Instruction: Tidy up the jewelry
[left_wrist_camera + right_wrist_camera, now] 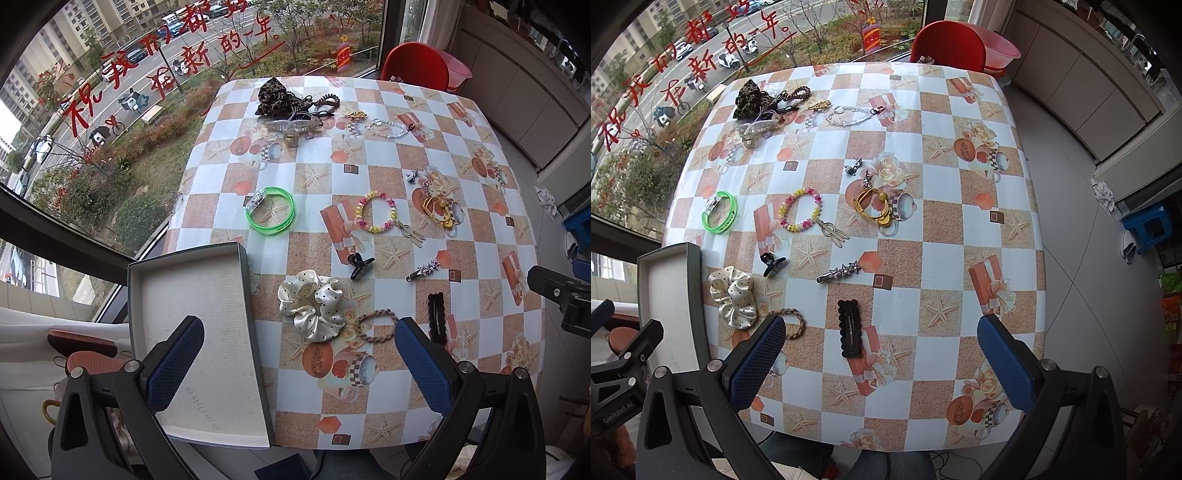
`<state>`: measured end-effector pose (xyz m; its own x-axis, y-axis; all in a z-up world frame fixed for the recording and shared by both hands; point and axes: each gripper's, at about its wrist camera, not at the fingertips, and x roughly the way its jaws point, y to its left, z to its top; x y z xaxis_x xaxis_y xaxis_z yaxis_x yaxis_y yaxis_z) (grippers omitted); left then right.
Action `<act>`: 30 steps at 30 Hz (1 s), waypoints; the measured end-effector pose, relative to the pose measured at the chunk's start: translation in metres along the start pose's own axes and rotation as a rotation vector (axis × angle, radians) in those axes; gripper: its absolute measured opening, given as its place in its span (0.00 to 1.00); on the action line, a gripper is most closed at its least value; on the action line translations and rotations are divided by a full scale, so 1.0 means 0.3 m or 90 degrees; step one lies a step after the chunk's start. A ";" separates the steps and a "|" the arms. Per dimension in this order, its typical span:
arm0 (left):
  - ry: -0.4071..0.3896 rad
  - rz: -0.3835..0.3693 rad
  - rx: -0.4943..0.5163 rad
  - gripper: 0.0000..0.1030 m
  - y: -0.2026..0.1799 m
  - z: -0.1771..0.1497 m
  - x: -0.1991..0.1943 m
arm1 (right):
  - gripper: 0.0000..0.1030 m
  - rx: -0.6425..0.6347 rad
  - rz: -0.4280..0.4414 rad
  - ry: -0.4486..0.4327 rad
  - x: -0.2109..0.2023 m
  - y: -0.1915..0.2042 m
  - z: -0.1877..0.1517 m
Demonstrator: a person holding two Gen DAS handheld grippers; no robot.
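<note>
Both claws hang spread and empty: left claw (299, 363) faces the near scrunchie (312, 302), with the box (199, 343) just left.

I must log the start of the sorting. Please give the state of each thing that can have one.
Box: open, nothing inside.
Left tool: open, holding nothing.
Right tool: open, holding nothing.
Green bracelet: flat on table, outside box.
Black snap clip: flat on table.
Dotted scrunchie: on table beside box.

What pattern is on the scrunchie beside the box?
Cream satin with small black polka dots on the scrunchie; clearest in the left wrist view.
</note>
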<state>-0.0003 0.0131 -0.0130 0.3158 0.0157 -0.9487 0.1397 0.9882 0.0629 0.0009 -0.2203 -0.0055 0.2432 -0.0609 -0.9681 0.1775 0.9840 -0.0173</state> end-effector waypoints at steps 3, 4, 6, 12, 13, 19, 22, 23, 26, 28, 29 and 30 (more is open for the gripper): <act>0.001 -0.001 0.000 1.00 -0.001 0.001 0.001 | 1.00 0.000 0.000 0.001 -0.001 -0.001 0.001; 0.001 -0.001 0.000 1.00 0.000 0.000 0.001 | 1.00 0.000 0.000 0.001 -0.001 -0.001 0.001; 0.003 -0.001 0.000 1.00 0.007 -0.013 0.004 | 1.00 0.000 0.000 0.002 0.002 -0.002 0.004; 0.013 -0.002 0.000 1.00 0.044 -0.052 0.019 | 1.00 0.000 0.002 0.004 0.008 -0.003 0.007; 0.016 -0.003 0.000 1.00 0.047 -0.056 0.019 | 1.00 0.001 0.002 0.005 0.011 -0.002 0.005; 0.032 -0.001 0.003 1.00 0.024 -0.023 0.018 | 1.00 0.005 0.004 0.014 0.031 0.004 -0.034; 0.039 -0.002 0.005 1.00 0.012 -0.006 0.029 | 1.00 0.008 0.005 0.021 0.025 -0.002 -0.035; 0.042 -0.002 0.005 1.00 0.008 0.000 0.033 | 1.00 0.009 0.006 0.024 0.027 -0.004 -0.032; 0.048 -0.005 0.009 1.00 0.003 -0.001 0.044 | 1.00 0.010 0.007 0.032 0.033 -0.008 -0.027; 0.053 -0.009 0.011 1.00 0.001 -0.004 0.055 | 1.00 0.009 0.009 0.040 0.050 -0.013 -0.006; 0.056 -0.010 0.012 1.00 -0.001 -0.002 0.063 | 1.00 0.008 0.009 0.043 0.054 -0.012 -0.011; 0.059 -0.011 0.013 1.00 -0.002 -0.005 0.070 | 1.00 0.008 0.010 0.047 0.060 -0.013 -0.011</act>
<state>0.0048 0.0131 -0.0334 0.2245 0.0140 -0.9744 0.1642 0.9850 0.0520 0.0016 -0.2248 -0.0238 0.1756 -0.0332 -0.9839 0.1862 0.9825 0.0001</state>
